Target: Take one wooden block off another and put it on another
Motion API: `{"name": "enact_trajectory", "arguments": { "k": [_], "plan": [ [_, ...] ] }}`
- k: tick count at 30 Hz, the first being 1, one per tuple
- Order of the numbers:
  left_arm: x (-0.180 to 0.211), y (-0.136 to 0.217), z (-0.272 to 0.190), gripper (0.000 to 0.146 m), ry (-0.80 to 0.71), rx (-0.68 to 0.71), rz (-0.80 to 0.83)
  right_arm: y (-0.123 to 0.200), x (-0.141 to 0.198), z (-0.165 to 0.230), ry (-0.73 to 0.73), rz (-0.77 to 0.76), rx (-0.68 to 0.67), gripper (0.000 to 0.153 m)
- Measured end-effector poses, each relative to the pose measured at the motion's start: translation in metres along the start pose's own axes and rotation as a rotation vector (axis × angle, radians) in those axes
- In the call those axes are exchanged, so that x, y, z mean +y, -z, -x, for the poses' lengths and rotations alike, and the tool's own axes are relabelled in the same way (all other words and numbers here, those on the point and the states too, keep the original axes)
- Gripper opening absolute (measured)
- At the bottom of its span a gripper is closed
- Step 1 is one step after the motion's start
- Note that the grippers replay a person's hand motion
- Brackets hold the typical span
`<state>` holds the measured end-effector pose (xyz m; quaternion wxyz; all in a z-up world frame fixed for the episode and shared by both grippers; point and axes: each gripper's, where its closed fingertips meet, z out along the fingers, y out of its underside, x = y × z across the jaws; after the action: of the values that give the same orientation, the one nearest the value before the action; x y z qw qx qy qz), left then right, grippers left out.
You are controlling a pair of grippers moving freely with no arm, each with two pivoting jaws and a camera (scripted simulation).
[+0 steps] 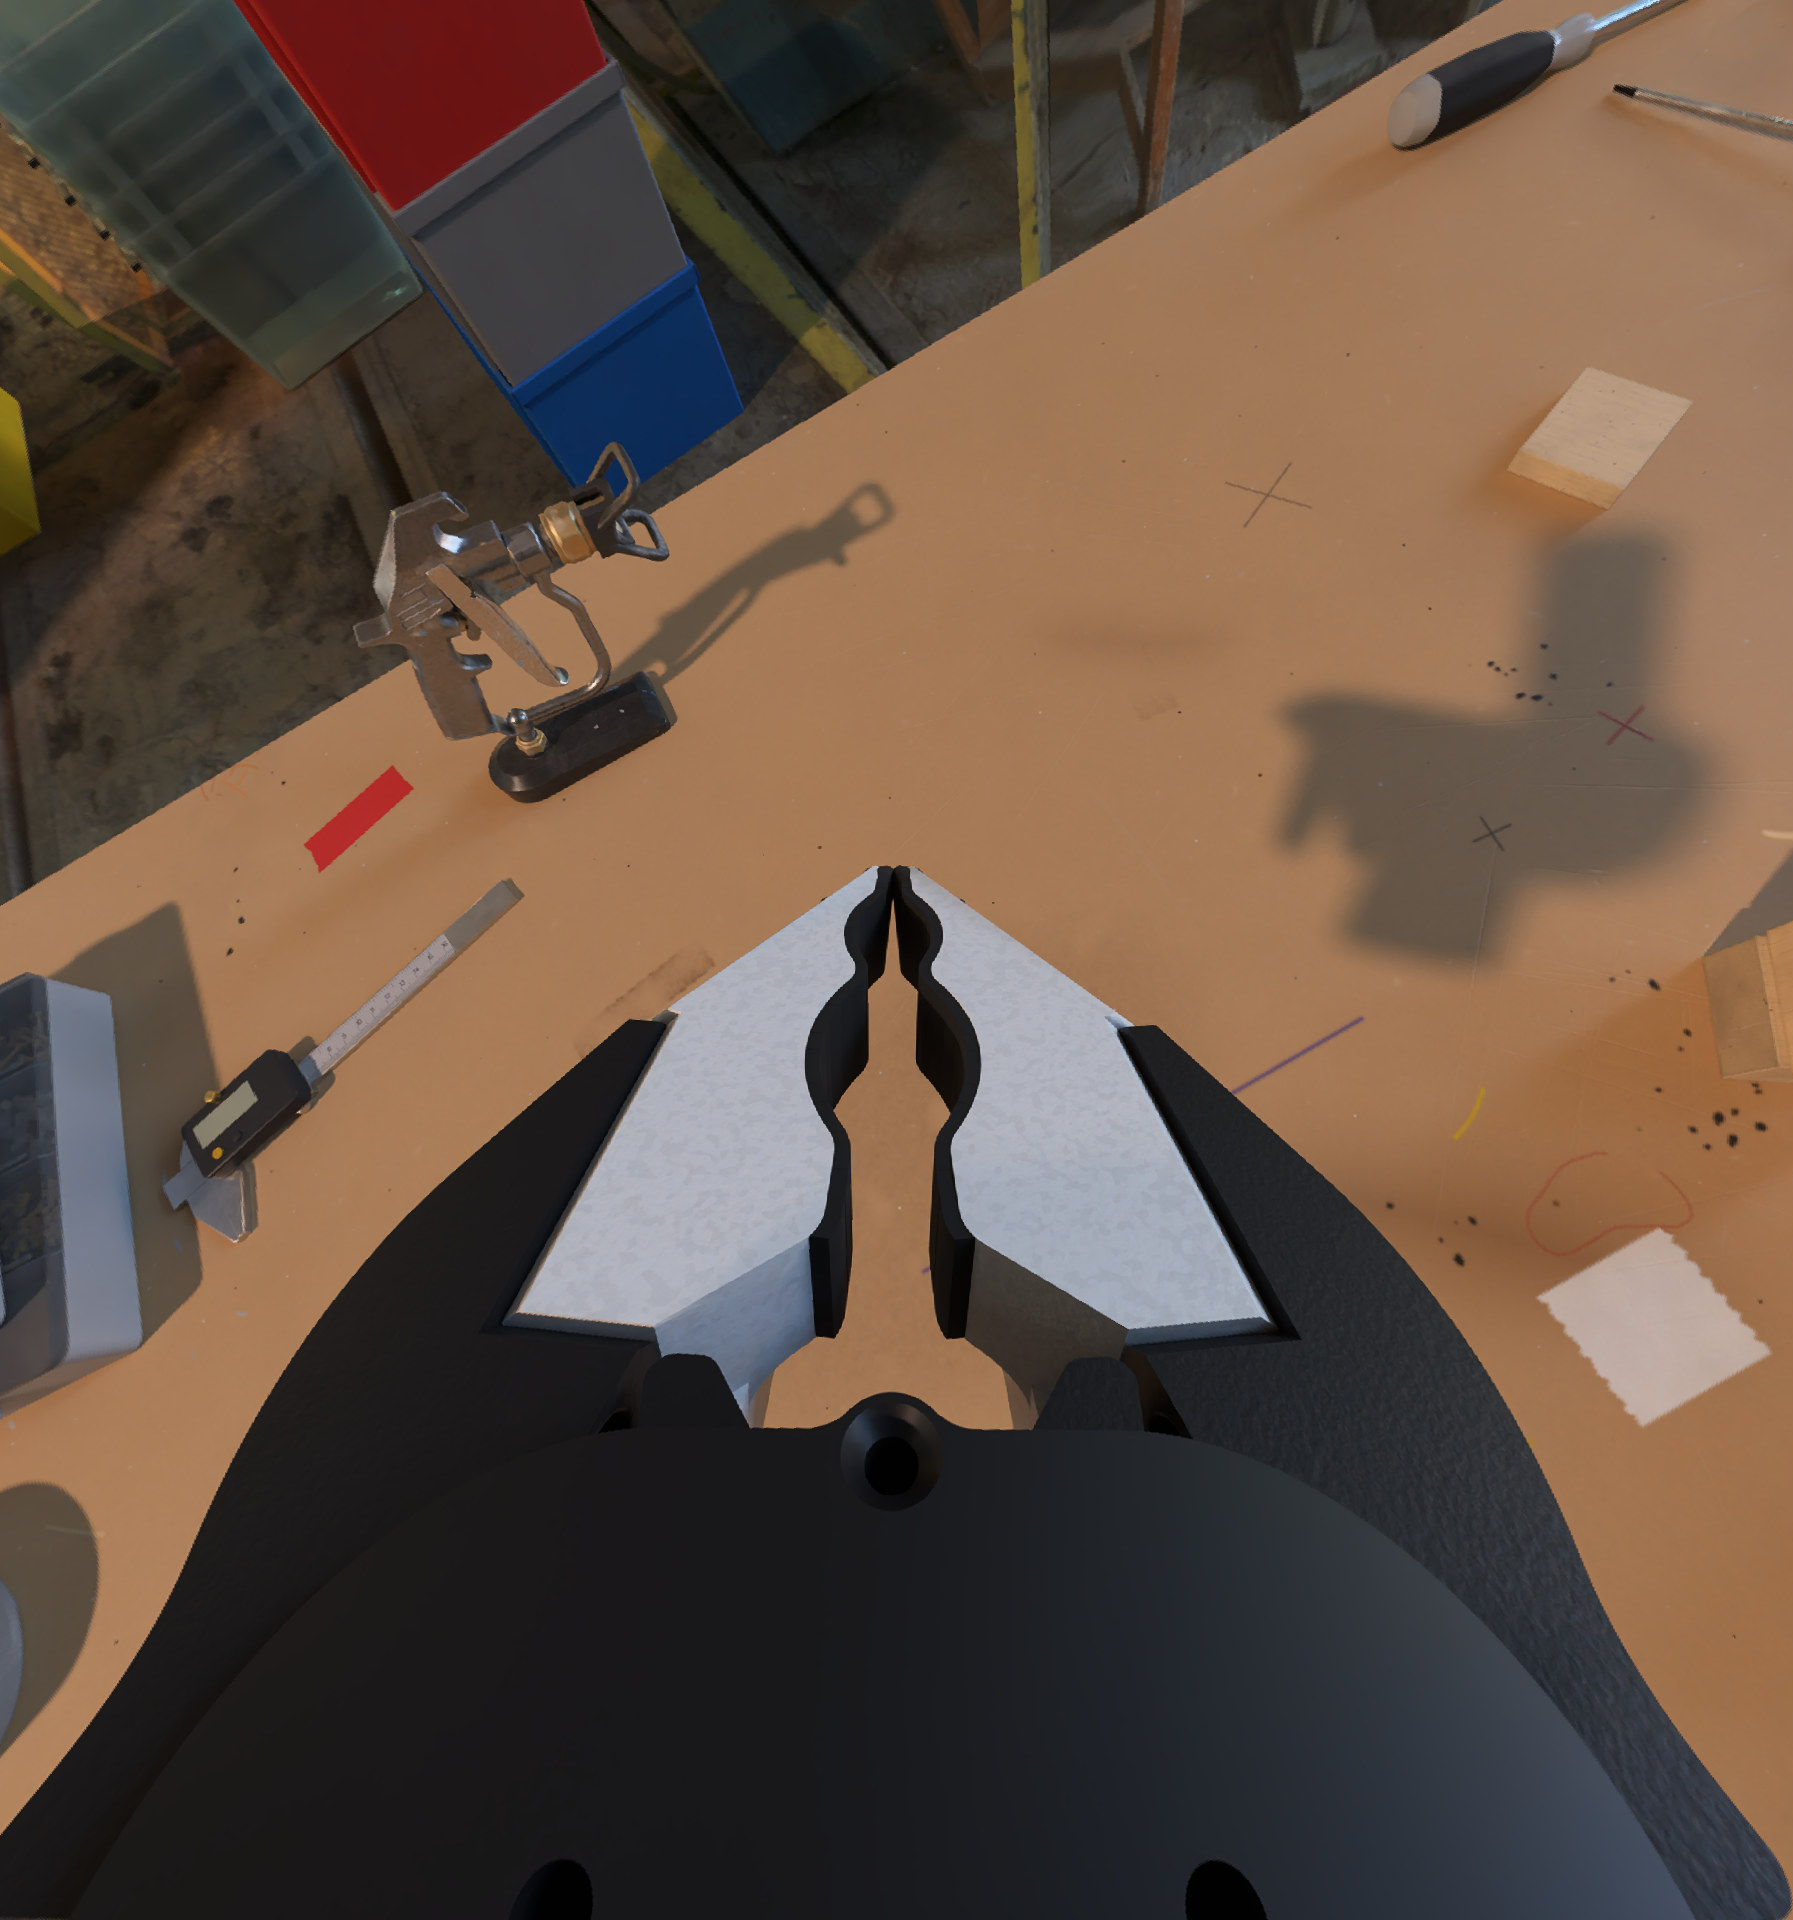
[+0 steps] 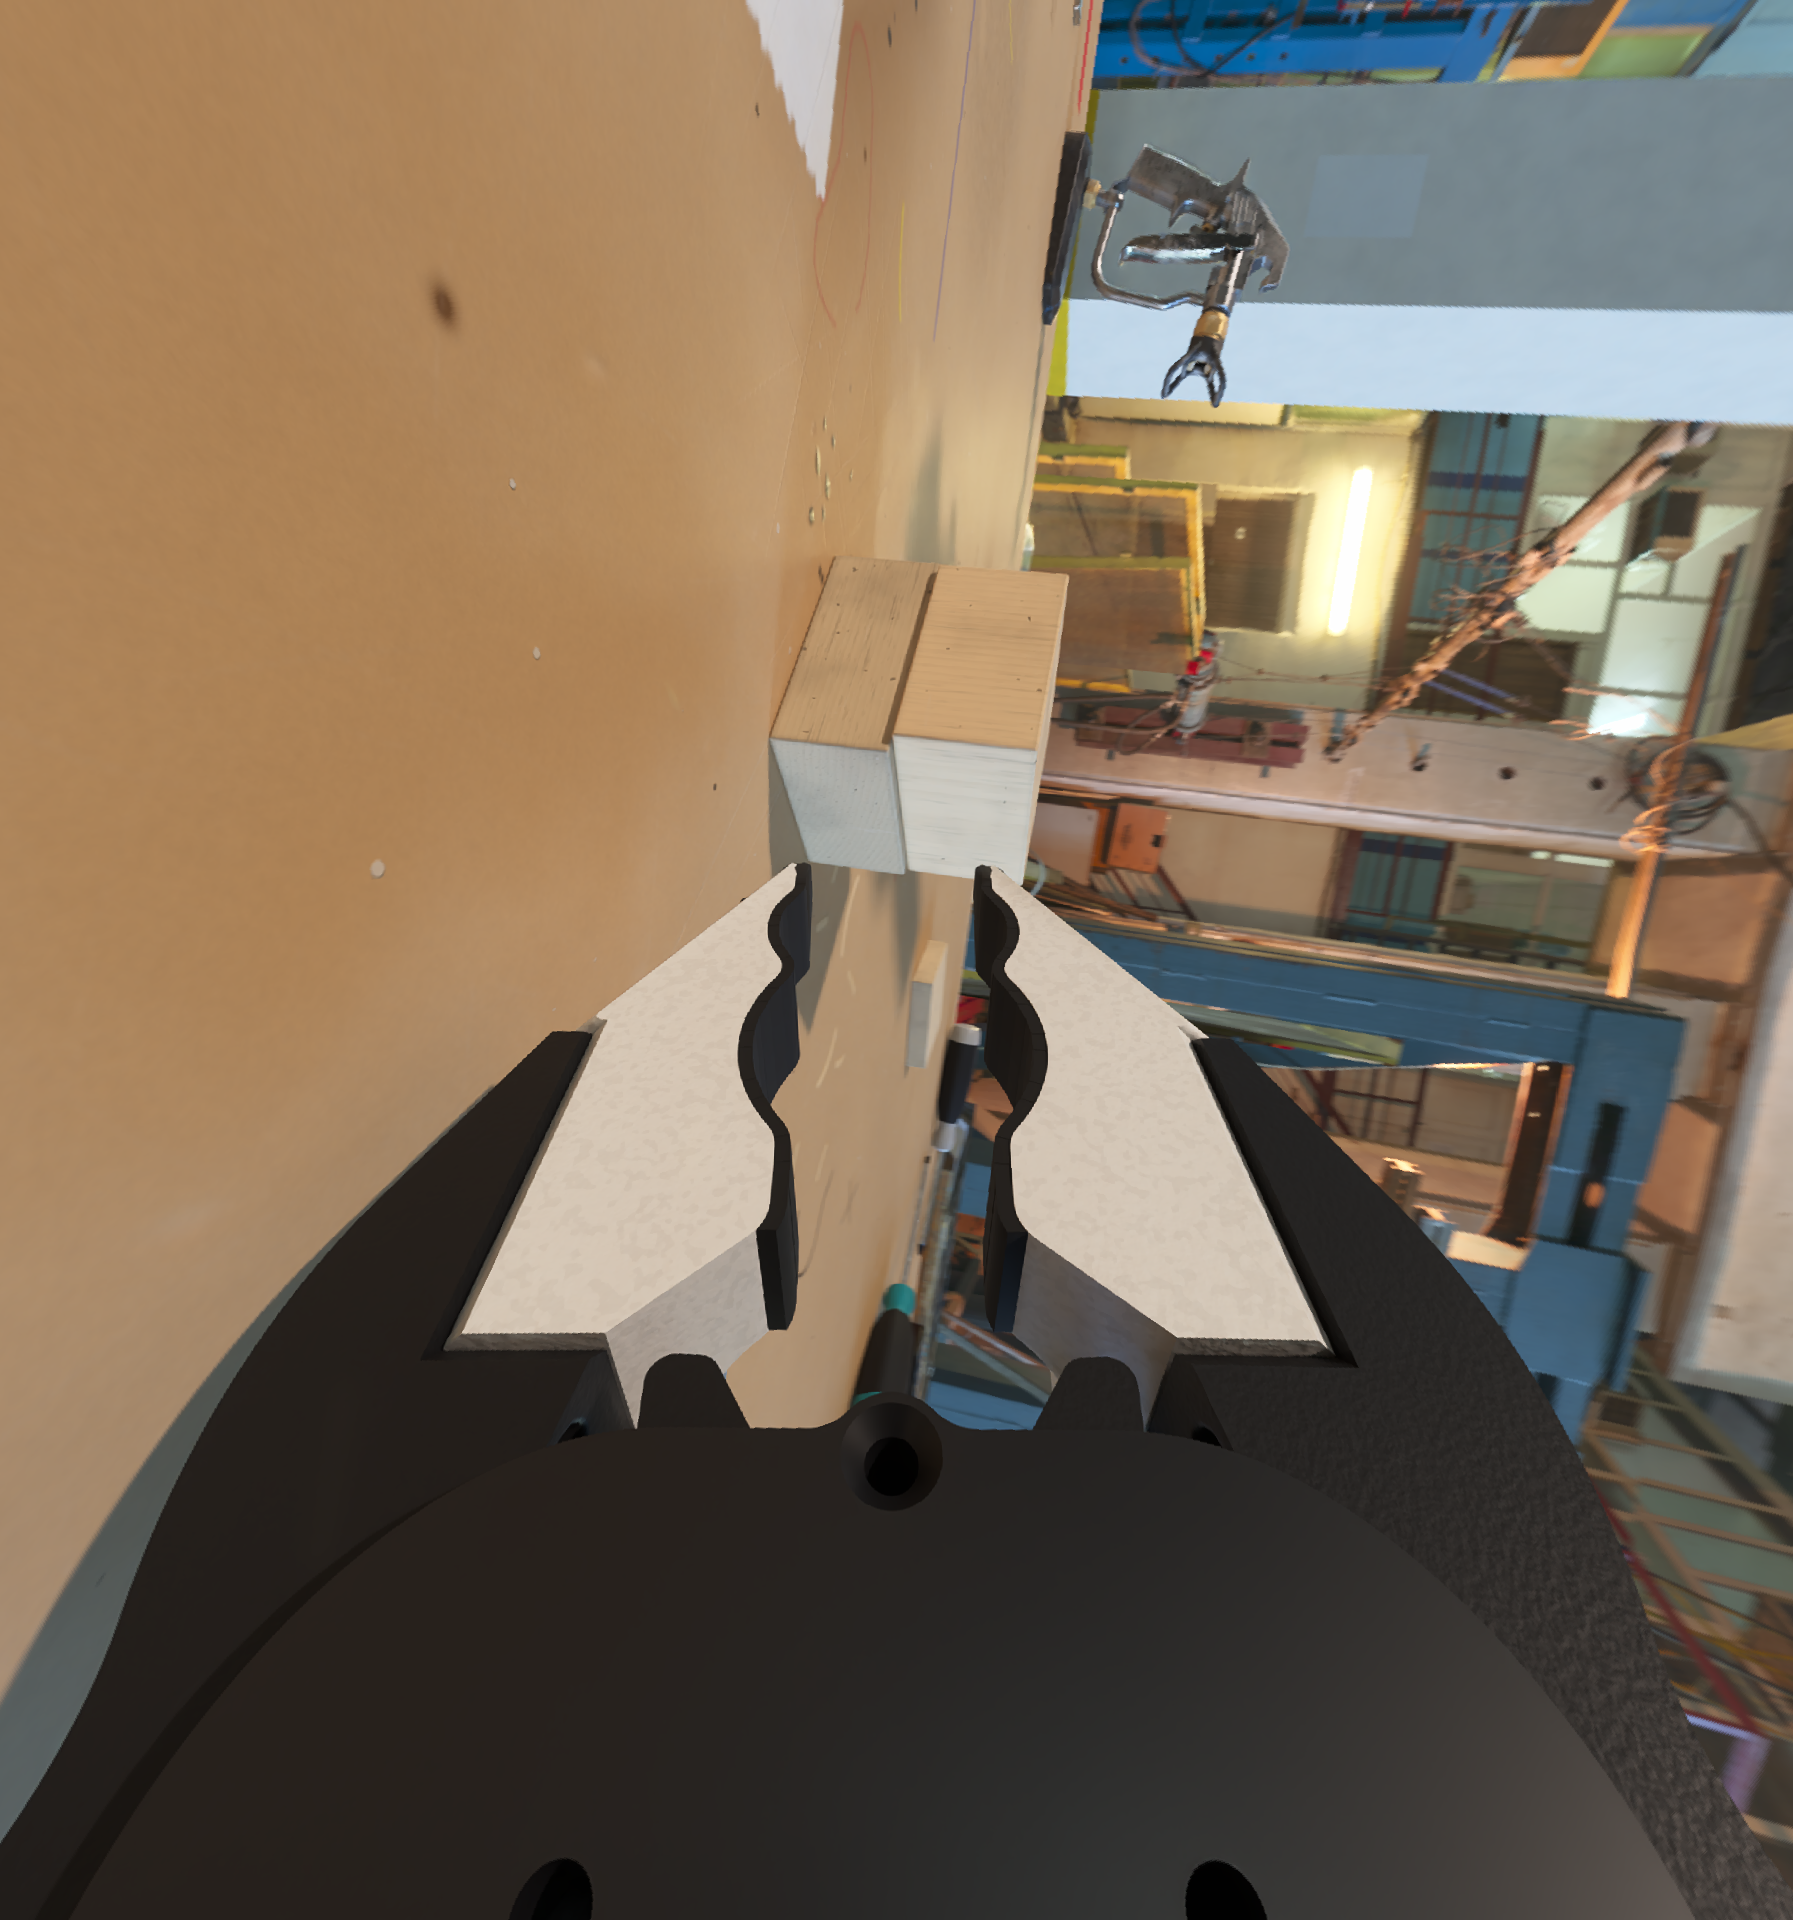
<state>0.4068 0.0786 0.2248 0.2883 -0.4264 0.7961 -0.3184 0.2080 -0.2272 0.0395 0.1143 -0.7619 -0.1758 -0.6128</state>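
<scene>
In the right wrist view the table stands on edge at the left. Two wooden blocks are stacked: the lower block rests on the table and the upper block lies on it. My right gripper is open and empty, its tips just short of the stack's near face. A third, thin wooden block lies farther off between the fingers. In the left wrist view my left gripper is shut and empty above bare table. The stack is at the right edge and the thin block lies at the far right.
A metal spray gun on a black base stands near the table's far edge and also shows in the right wrist view. A caliper, a grey box, a red tape strip, a white patch and a screwdriver lie around.
</scene>
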Motion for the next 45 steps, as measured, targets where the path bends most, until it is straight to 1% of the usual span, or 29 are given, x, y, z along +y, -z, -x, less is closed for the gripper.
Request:
{"name": "enact_trajectory", "arguments": {
  "k": [2,3,4,6,8,9,10,11,13,15,17,19,20,22,23,25,27,28,30,31,33,34,36,38,41,45],
  "plan": [
    [0.0,0.0,0.0,0.0,-0.003,-0.004,0.001,0.004,0.001,0.003,-0.054,-0.01,-0.041,0.031],
    [0.0,0.0,0.0,0.0,-0.004,-0.004,0.001,0.006,0.002,0.007,-0.09,-0.012,-0.085,0.033],
    [0.0,0.0,0.0,0.0,-0.003,-0.004,0.001,0.009,0.004,0.012,-0.149,-0.005,-0.155,0.041],
    [0.0,0.0,0.0,0.0,-0.001,-0.001,0.0,0.017,0.004,0.015,-0.341,0.007,-0.299,0.047],
    [0.0,0.0,0.0,0.0,0.002,0.003,-0.001,0.027,-0.003,0.011,-0.581,0.003,-0.457,0.068],
    [0.0,0.0,0.0,0.0,0.003,0.005,-0.002,0.027,-0.005,0.003,-0.7,0.024,-0.487,0.075],
    [0.0,0.0,0.0,0.0,0.004,0.007,-0.002,0.025,-0.007,-0.006,-0.819,0.047,-0.523,0.077],
    [0.0,0.0,0.0,0.0,0.004,0.007,-0.002,0.022,-0.008,-0.012,-0.929,0.082,-0.574,0.079],
    [0.0,0.0,0.0,0.0,0.002,0.005,-0.001,0.005,-0.003,-0.024,-1.098,0.22,-0.636,0.089],
    [0.0,0.0,0.0,0.0,-0.001,0.002,-0.001,-0.014,-0.002,-0.026,-1.176,0.299,-0.712,0.097],
    [0.0,0.0,0.0,0.0,0.0,0.002,-0.001,-0.035,0.0,-0.02,-1.177,0.407,-0.792,0.101],
    [0.0,0.0,0.0,0.0,0.001,0.004,-0.002,-0.05,-0.008,-0.01,-1.188,0.455,-0.892,0.105],
    [0.0,0.0,0.0,0.0,0.001,0.004,-0.002,-0.055,-0.01,-0.002,-1.175,0.492,-0.947,0.105],
    [0.0,0.0,-0.001,0.0,0.0,0.005,-0.003,-0.06,-0.014,0.011,-1.1,0.563,-1.039,0.102],
    [0.0,0.0,-0.001,0.0,-0.001,0.005,-0.003,-0.061,-0.015,0.012,-1.071,0.572,-1.051,0.097],
    [0.0,0.0,-0.001,0.0,-0.003,0.006,-0.005,-0.063,-0.013,0.009,-1.003,0.561,-1.039,0.074],
    [0.0,0.0,-0.001,0.0,-0.002,0.009,-0.007,-0.062,-0.005,-0.007,-0.931,0.524,-0.995,0.064],
    [0.0,0.0,-0.002,0.0,-0.001,0.011,-0.01,-0.061,0.0,-0.019,-0.915,0.49,-0.978,0.064],
    [0.0,0.0,-0.002,0.0,-0.001,0.015,-0.012,-0.062,0.02,-0.052,-0.867,0.397,-0.933,0.064],
    [0.0,0.0,-0.002,0.0,-0.001,0.015,-0.012,-0.066,0.038,-0.073,-0.818,0.367,-0.88,0.064],
    [0.0,0.0,-0.002,0.0,-0.003,0.012,-0.011,-0.078,0.087,-0.112,-0.719,0.387,-0.761,0.064],
    [-0.001,0.0,-0.002,0.0,-0.004,0.011,-0.011,-0.084,0.111,-0.129,-0.672,0.397,-0.725,0.064],
    [-0.001,-0.001,-0.002,0.0,-0.004,0.008,-0.01,-0.1,0.146,-0.146,-0.539,0.34,-0.725,0.064],
    [-0.001,-0.001,-0.003,0.0,-0.003,0.006,-0.01,-0.119,0.172,-0.142,-0.456,0.297,-0.79,0.064],
    [-0.001,-0.001,-0.003,0.0,-0.003,0.001,-0.009,-0.15,0.202,-0.12,-0.403,0.32,-0.892,0.064],
    [-0.001,-0.001,-0.003,0.0,0.003,-0.003,-0.011,-0.182,0.207,-0.084,-0.302,0.257,-1.02,0.064]
  ]
}}
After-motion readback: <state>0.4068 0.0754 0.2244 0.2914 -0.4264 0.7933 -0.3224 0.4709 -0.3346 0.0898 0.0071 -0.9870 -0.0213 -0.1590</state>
